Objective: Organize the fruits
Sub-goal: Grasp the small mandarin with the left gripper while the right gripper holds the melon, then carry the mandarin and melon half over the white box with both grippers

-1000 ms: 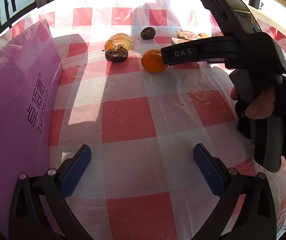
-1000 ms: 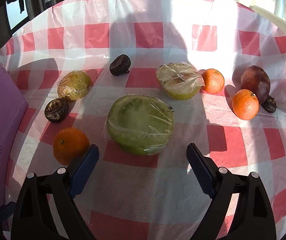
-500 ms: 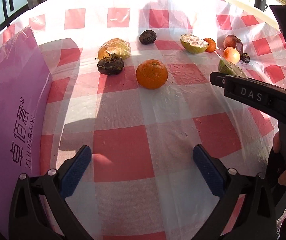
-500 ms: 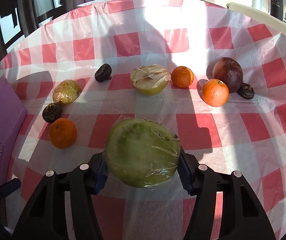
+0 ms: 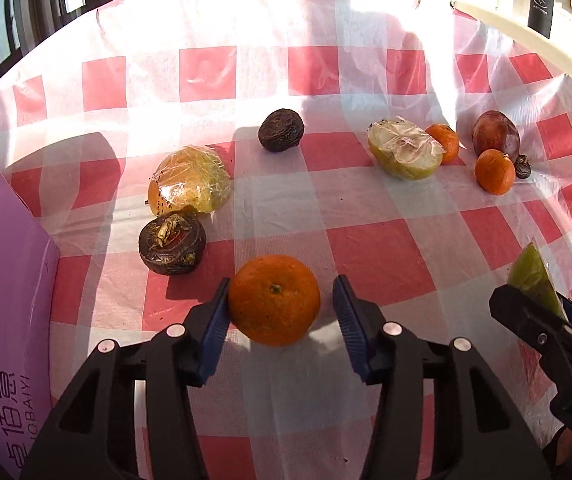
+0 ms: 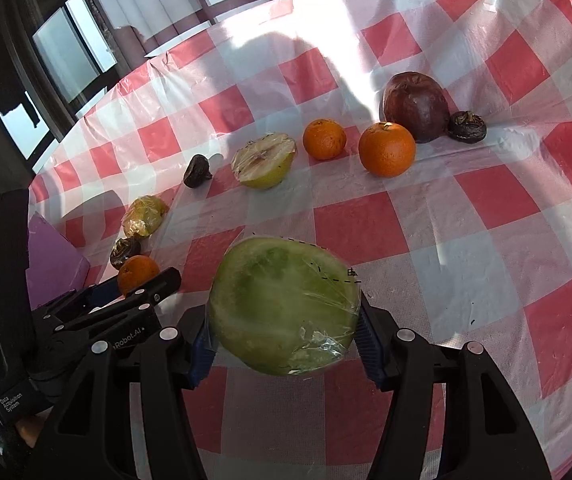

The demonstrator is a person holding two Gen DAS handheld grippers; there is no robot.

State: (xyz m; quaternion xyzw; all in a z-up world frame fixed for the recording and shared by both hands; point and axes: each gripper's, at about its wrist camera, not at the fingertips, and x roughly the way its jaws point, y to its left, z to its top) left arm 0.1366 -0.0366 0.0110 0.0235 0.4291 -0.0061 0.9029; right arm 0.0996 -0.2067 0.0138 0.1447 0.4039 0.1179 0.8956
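Sunlight falls across the bench (image 5: 386,248) with its red-and-white checked cover. Left tongs (image 5: 282,312) have just been closing around an orange (image 5: 274,300); the left pad touches its skin, the right pad stands a little off, so they are not yet clamped. Right tongs (image 6: 284,340) grip a wrapped green melon half (image 6: 284,304), both pads pressing its sides. Farther back lie a wrapped pear half (image 5: 404,152), two more oranges (image 6: 386,154), a dark red fruit (image 6: 414,106) and a purple box (image 5: 2,320) at the left edge.
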